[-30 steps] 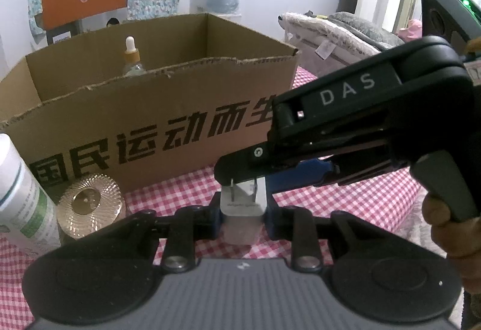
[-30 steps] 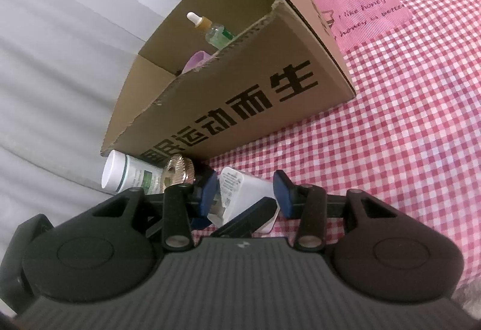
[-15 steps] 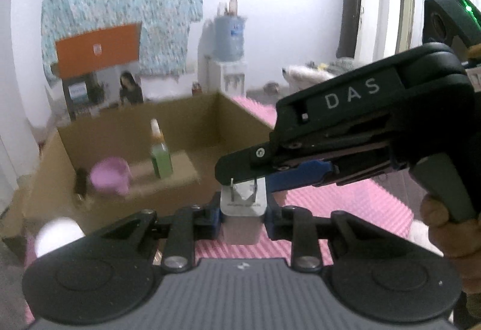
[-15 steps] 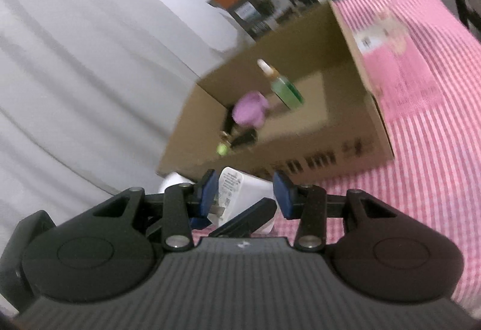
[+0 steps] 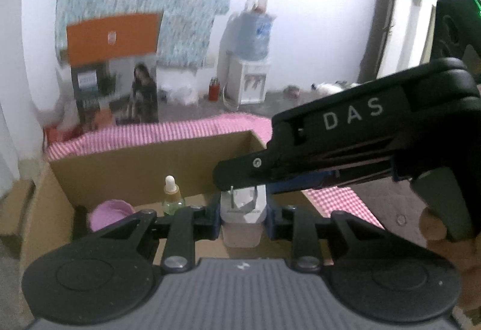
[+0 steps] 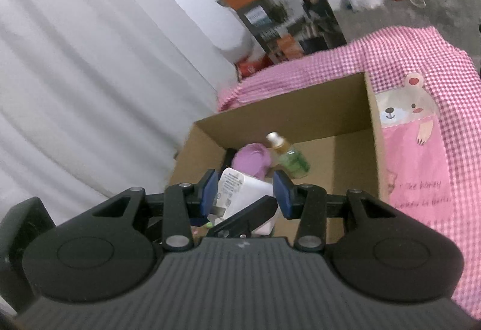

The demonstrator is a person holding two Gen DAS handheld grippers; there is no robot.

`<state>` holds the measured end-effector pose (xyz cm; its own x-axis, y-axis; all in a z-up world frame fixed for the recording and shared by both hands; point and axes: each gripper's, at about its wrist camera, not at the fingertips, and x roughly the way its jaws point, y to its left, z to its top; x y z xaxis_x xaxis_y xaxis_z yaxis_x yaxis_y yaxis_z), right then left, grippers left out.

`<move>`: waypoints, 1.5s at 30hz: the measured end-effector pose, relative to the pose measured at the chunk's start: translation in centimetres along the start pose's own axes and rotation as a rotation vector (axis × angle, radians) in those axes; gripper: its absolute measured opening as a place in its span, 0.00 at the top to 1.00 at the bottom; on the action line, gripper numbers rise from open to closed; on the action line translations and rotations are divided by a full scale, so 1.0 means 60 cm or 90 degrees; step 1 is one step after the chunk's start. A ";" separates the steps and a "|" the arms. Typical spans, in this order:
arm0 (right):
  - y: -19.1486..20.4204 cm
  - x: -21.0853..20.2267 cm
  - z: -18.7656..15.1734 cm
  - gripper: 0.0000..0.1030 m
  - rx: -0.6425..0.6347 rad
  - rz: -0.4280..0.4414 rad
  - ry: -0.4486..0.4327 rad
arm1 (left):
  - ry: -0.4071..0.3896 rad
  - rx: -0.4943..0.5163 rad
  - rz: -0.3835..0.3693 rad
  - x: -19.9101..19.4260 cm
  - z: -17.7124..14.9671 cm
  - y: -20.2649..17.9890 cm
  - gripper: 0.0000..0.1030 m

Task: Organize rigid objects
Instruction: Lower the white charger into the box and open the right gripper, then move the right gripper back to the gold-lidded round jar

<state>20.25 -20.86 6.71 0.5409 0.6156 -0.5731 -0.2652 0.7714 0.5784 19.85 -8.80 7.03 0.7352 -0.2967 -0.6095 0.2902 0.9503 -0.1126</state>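
Hand-held gripper, left | clamped on charger | above box

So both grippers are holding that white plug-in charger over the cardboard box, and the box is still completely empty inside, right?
Not quite: the box is not empty. The right wrist view shows a green dropper bottle and a purple object already inside the cardboard box. The rest holds: the left gripper and the right gripper both clamp the white charger above it.
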 end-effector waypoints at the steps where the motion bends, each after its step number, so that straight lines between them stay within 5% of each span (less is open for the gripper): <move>1: -0.008 0.013 0.012 0.60 0.004 -0.004 0.010 | 0.013 -0.010 0.000 0.018 0.008 0.006 0.73; 16: -0.081 0.162 0.102 0.60 -0.006 -0.069 0.116 | 0.140 -0.072 0.013 0.169 0.049 0.042 0.73; 29: -0.066 0.189 0.113 0.60 -0.086 -0.098 0.117 | 0.152 -0.079 0.014 0.202 0.063 0.041 0.72; 39: -0.036 0.133 0.113 0.60 -0.105 -0.051 0.057 | 0.113 -0.052 0.016 0.145 0.067 0.023 0.40; 45: -0.018 0.049 0.101 0.58 -0.099 -0.020 -0.004 | 0.079 -0.032 0.006 0.078 0.058 0.013 0.29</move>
<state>26.98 -20.83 7.92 0.5561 0.5903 -0.5850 -0.3686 0.8061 0.4629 25.61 -9.79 6.81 0.6556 -0.2763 -0.7028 0.2500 0.9576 -0.1433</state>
